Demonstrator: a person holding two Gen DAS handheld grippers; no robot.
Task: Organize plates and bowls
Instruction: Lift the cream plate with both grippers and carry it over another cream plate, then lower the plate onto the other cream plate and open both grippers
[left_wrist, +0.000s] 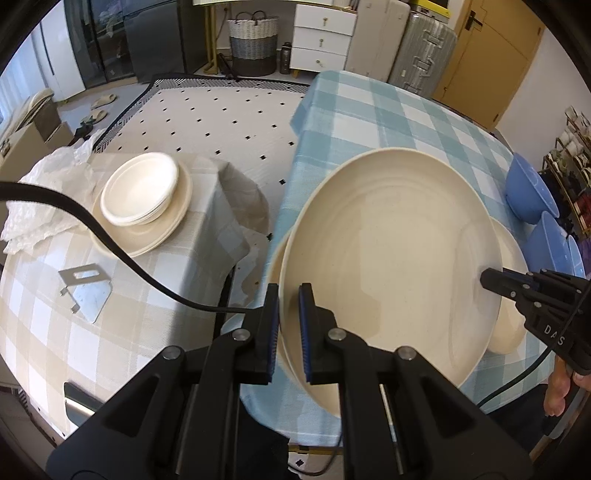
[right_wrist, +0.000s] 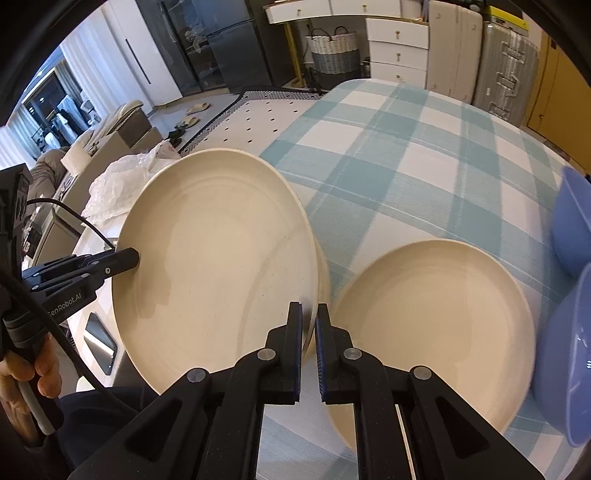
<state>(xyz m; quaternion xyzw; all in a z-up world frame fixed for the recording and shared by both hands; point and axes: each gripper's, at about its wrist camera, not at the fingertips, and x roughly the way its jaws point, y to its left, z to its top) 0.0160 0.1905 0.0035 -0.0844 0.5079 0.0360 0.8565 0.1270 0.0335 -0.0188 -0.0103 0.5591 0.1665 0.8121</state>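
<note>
Plate (left_wrist: 388, 251), cream, held tilted above blue-check surface (left_wrist: 369, 110), over second plate (right_wrist: 436, 332). Left tongs (left_wrist: 289, 328) pinch plate's near-left rim; right tongs (right_wrist: 309, 347) pinch opposite rim. Blue bowls (left_wrist: 532, 195) just right of plate. Stack of white bowls (left_wrist: 140, 192) on beige surface (left_wrist: 147, 295), well left of plate.

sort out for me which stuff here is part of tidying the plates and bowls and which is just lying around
Part of the job:
- large cream plate, held at opposite rims by the left hand-held gripper and right hand-held gripper
- second cream plate on the blue checked cloth
- blue bowls
- stacked white bowls on plates

Just lying about:
- metal bracket
- crumpled plastic wrap
- woven basket
</note>
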